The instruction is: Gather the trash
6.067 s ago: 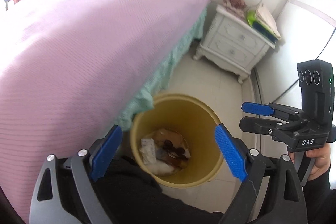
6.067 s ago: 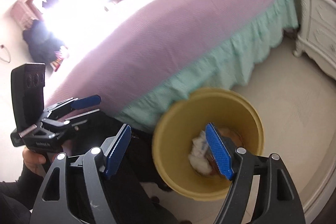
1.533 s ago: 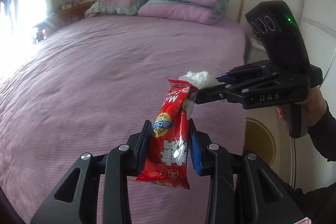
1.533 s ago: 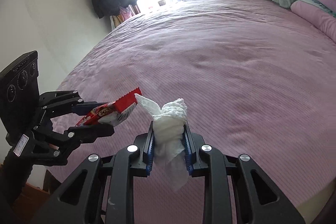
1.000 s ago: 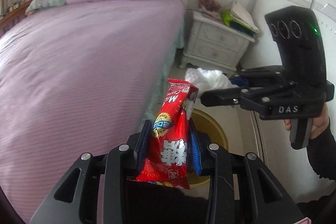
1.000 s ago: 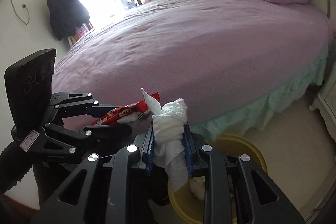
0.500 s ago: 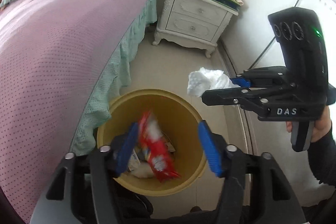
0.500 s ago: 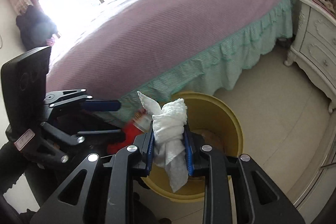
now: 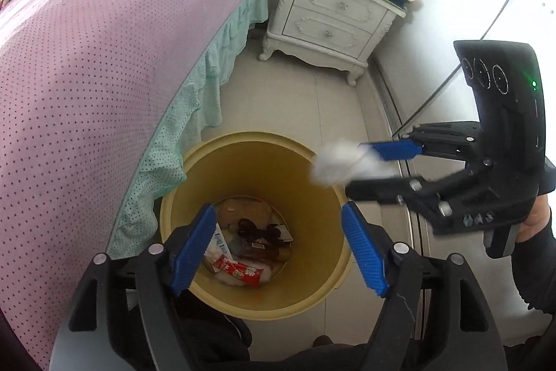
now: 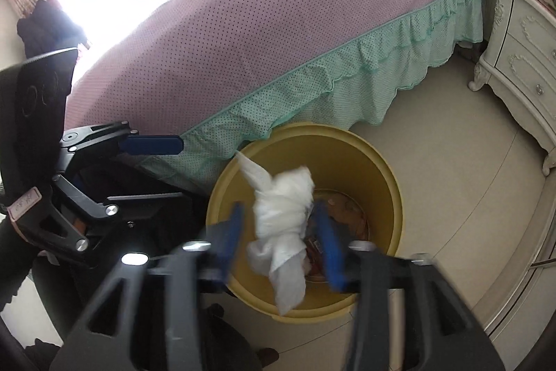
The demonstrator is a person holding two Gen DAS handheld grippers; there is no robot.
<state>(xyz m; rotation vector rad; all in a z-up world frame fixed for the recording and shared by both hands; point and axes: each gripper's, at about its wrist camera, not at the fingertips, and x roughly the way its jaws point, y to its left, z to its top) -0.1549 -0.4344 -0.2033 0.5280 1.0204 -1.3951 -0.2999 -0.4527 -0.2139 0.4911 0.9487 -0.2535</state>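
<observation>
A yellow trash bin (image 9: 312, 214) stands on the floor beside the bed, also in the right wrist view (image 10: 382, 176). A red snack wrapper (image 9: 238, 271) lies inside it among other trash. My left gripper (image 9: 278, 249) is open and empty above the bin; it shows in the right wrist view (image 10: 153, 169). My right gripper (image 10: 281, 239) hangs over the bin with its fingers parted. A white crumpled tissue (image 10: 283, 214) hangs loose between them, blurred. In the left wrist view the tissue (image 9: 335, 162) is at the tips of the right gripper (image 9: 368, 167), over the bin's right rim.
A bed with a purple cover (image 9: 104, 40) and green frill (image 10: 312, 86) lies left of the bin. A white nightstand (image 9: 333, 16) with papers and a toy stands beyond it. A white wall with a cable (image 9: 486, 23) is on the right.
The red wrapper has landed in the bin. My right gripper has opened, and the tissue is loose between its fingers over the bin. Both grippers have tilted further down.
</observation>
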